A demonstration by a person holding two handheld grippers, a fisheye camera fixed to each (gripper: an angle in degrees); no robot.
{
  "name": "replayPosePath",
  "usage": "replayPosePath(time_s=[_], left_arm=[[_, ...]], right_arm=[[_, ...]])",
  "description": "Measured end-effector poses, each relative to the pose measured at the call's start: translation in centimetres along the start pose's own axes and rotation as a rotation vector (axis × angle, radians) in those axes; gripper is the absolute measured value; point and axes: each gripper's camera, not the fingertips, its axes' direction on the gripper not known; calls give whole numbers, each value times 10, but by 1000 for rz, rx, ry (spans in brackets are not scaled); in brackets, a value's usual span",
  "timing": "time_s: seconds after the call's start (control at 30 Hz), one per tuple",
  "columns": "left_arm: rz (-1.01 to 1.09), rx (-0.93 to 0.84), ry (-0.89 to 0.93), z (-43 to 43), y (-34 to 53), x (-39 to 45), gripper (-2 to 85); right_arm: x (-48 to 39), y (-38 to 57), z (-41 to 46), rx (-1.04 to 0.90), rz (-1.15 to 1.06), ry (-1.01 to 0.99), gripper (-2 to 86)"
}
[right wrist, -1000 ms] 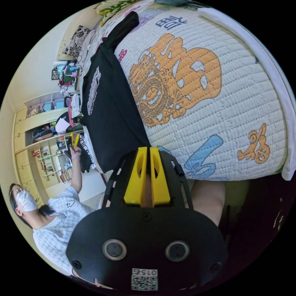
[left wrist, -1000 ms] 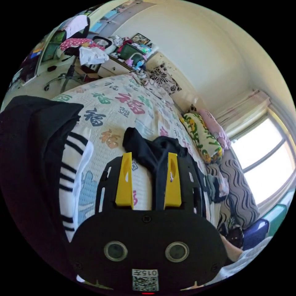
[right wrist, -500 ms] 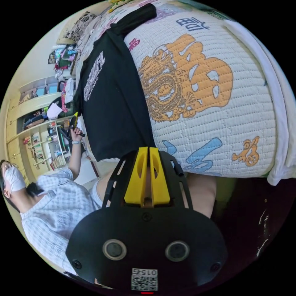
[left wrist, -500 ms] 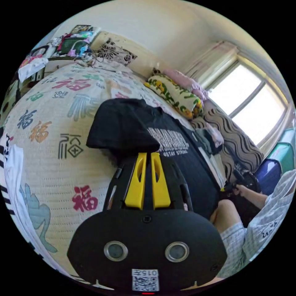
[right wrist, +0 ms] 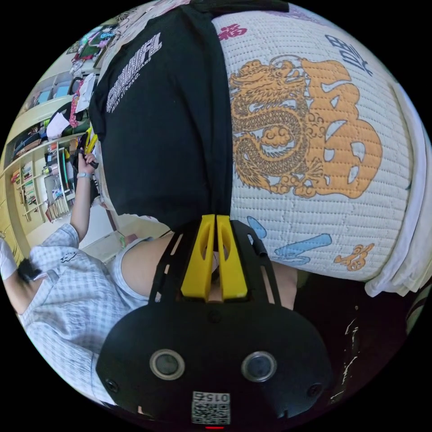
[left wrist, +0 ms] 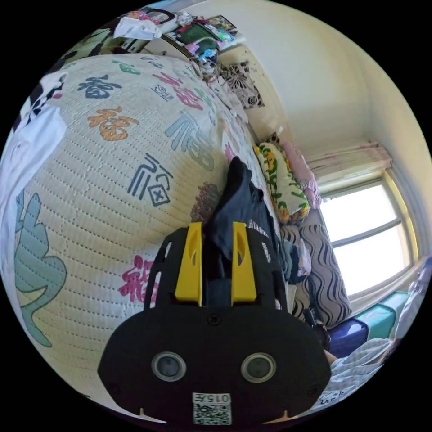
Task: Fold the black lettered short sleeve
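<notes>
Shirt: black shirt [right wrist: 166,130] lies print-up on the quilt [right wrist: 315,112] of the bed, filling the upper left of the right gripper view; in the left gripper view it sits just right of centre as a bunched ridge [left wrist: 238,211].
Left tool: left tool [left wrist: 215,234] has its yellow jaws a little apart with a thick fold of the shirt between them; both jaws appear to press on the cloth.
Right tool: right tool [right wrist: 215,225] has its jaws nearly together at the shirt's hem corner, low centre of frame; a thin edge of cloth seems pinched, though the contact itself is hard to see.
Other side: far left of the right gripper view, a hand [right wrist: 83,164] holds the left tool [right wrist: 90,141] at the shirt's opposite edge.
Step in hand: likely spreading the shirt flat before the first fold.
How to do it well: pull both tools apart evenly so the body goes taut without dragging the quilt.
Grip: the bunch in the left tool looks too thick; a single edge would lay flatter.
Alignment: keep the hem parallel to the bed edge, lettering facing one way.
Risk: the shirt's lower edge hangs off the bed at lower left of the right gripper view, so slack could slide it off.
Sleeve: top of the right gripper view shows one sleeve [right wrist: 238,5] stretched out; smooth it before folding in.
</notes>
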Motion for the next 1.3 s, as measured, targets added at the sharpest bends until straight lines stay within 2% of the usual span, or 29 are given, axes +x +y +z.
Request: replayPosePath(time_s=[0.07, 0.1, 0.17, 0.3, 0.37, 0.47, 0.57, 0.7, 0.8, 0.87, 0.93, 1.07, 1.13, 1.3], left_arm=[[9, 166, 30, 2, -5, -8, 14], [24, 181, 5, 3, -10, -7, 10], [149, 205, -151, 6, -41, 6, 0], [263, 333, -404, 6, -100, 18, -2], [302, 319, -645, 32, -133, 14, 2], [326, 196, -853, 92, -154, -12, 20], [263, 235, -852, 127, -143, -45, 49], [236, 329, -843, 143, -100, -81, 39], [316, 186, -633, 161, -46, -113, 40], [336, 11, -425, 181, 7, -142, 58], [294, -98, -345, 199, 46, -166, 74], [277, -234, -341, 243, 115, -212, 54], [339, -267, -399, 258, 127, -225, 10], [398, -488, -481, 301, 120, -259, 4]], right_arm=[[1, 9, -7, 22, 12, -16, -4], [2, 11, -9, 28, 19, -21, -4], [6, 18, -18, 54, 42, -52, -3], [7, 18, -26, 58, 43, -68, -3], [5, 13, -25, 40, 29, -70, -3], [6, 6, -24, 16, 15, -89, -2], [7, 5, -32, 11, -2, -96, -1], [12, 15, -55, 69, 5, -80, 6], [15, 21, -69, 146, -16, -117, 26], [17, 17, -66, 158, -26, -181, 52], [17, 9, -59, 142, -29, -233, 48], [15, -3, -57, 131, -44, -221, -4], [19, -2, -64, 139, -26, -221, -7], [35, 11, -90, 155, 32, -146, -7]])
